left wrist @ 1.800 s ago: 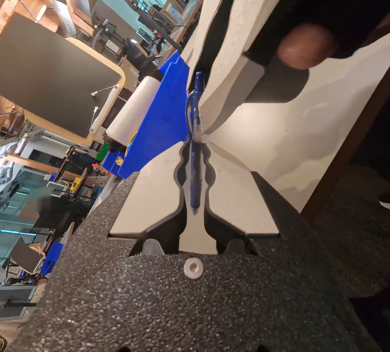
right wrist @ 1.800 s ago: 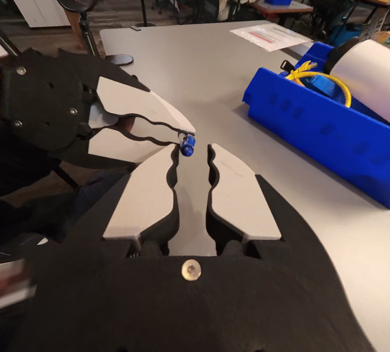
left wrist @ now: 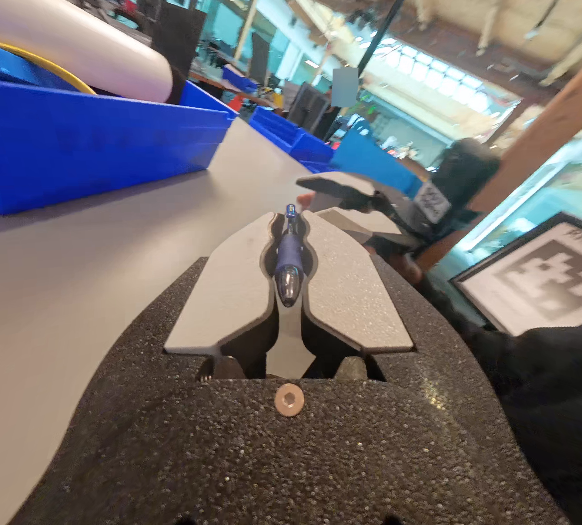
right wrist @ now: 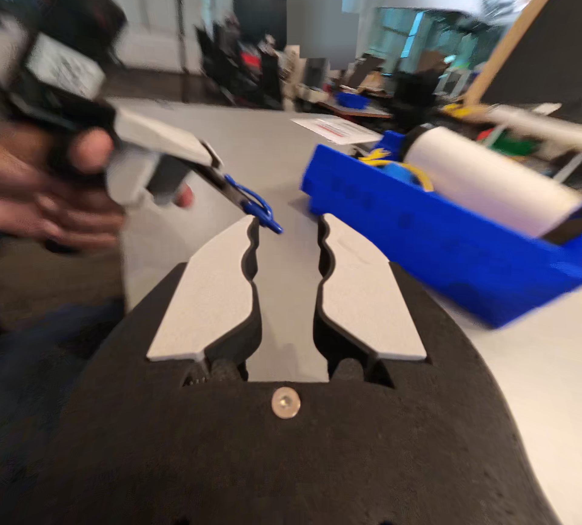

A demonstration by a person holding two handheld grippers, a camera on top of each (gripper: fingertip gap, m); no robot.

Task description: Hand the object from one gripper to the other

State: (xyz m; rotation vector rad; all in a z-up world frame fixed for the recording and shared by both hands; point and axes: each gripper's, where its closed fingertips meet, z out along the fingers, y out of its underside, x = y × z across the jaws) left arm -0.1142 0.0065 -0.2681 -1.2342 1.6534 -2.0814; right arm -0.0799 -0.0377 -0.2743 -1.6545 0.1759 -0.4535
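Two claws meet above a grey worktop [left wrist: 94,257]. The left claw [left wrist: 289,216] is clenched on a blue pen [left wrist: 289,261], which lies lengthwise in the narrow channel between its grey fingers [left wrist: 233,283]; the pen's tip points back toward the camera and its clip end pokes out past the fingertips. In the right wrist view the left claw [right wrist: 233,191] comes in from the left, a person's hand [right wrist: 47,182] around its handle, and the pen [right wrist: 252,204] juts from its tips, its clip end just beside the tip of the right claw's left finger [right wrist: 214,283]; the blur hides whether the two touch.

The right claw [right wrist: 288,220] is released, its fingers well apart, with bare worktop [right wrist: 283,305] showing through the gap and nothing between them. From the left wrist view the right claw [left wrist: 321,198] sits just beyond the pen's far end, fingers spread.

One blue bin [right wrist: 425,245] stands on the worktop to the right of the right claw. Inside it lies a large white roll [right wrist: 478,182] with a dark core, and beside the roll a coil of yellow cable [right wrist: 409,169]. The left wrist view shows the same bin [left wrist: 110,147] on its left with the roll [left wrist: 78,43] resting over its rim. More blue bins [left wrist: 289,138] sit farther back on the worktop, their contents unclear. A sheet of paper [right wrist: 337,128] lies flat at the far edge.
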